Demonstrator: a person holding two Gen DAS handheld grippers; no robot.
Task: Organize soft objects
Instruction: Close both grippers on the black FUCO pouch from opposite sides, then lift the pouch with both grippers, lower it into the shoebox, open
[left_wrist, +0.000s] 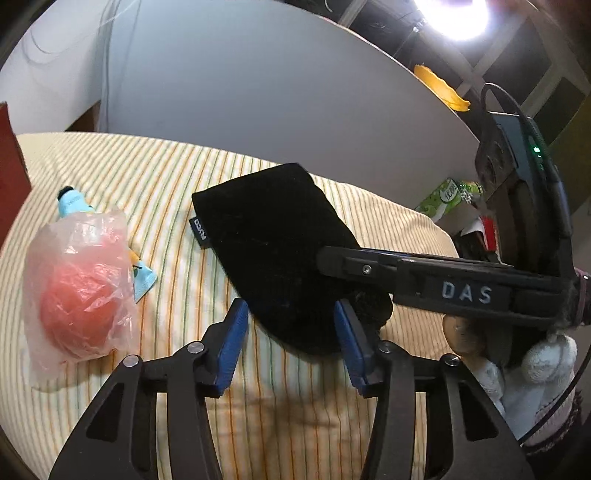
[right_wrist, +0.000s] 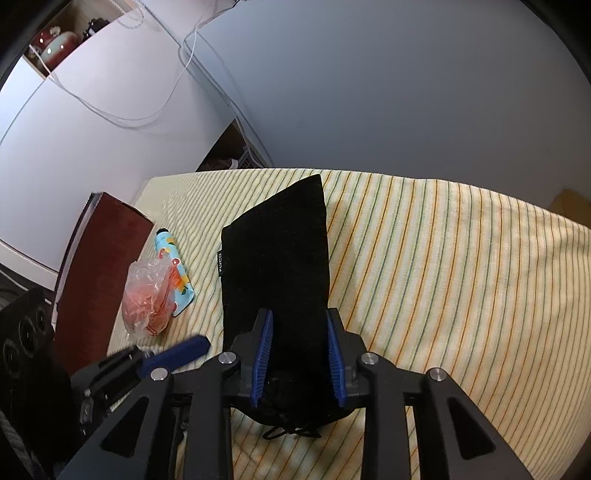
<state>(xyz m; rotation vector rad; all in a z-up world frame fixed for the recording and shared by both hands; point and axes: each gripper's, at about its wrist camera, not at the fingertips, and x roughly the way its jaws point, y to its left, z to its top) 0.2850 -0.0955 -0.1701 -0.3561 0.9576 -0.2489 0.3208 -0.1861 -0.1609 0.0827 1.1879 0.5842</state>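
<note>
From the left wrist view, one black fabric pouch (left_wrist: 280, 251) lies on the striped cloth (left_wrist: 166, 177) that covers the tabletop, running from near the far edge toward the near edge, with one small label on its left side. Left of it, well apart, lies one thin pink plastic bag (left_wrist: 79, 295) with something round and pink inside, and one light blue tube (left_wrist: 74, 203) shows partly from behind the bag. The left hand-held gripper (left_wrist: 290, 347) has its two blue pads spread, the pouch's near end lying between them with no pad pressing on it. The right hand-held gripper (left_wrist: 332, 260) reaches in from the right over the pouch's near end, held by a gloved hand (left_wrist: 535, 365); its jaws cannot be read from this side. From the right wrist view, the same single pouch (right_wrist: 277, 266) stretches away toward the far edge, its drawstring end nearest, one cord loop trailing out at the near edge. The right hand-held gripper (right_wrist: 300, 356) has its two blue pads closed against the sides of the pouch's near end, pinching it. To the left lie the one bag (right_wrist: 149, 299) and the one tube (right_wrist: 173, 273), touching, beside one dark red box (right_wrist: 103, 266) at the left edge. One blue finger of the left hand-held gripper (right_wrist: 177, 354) shows at lower left.
</note>
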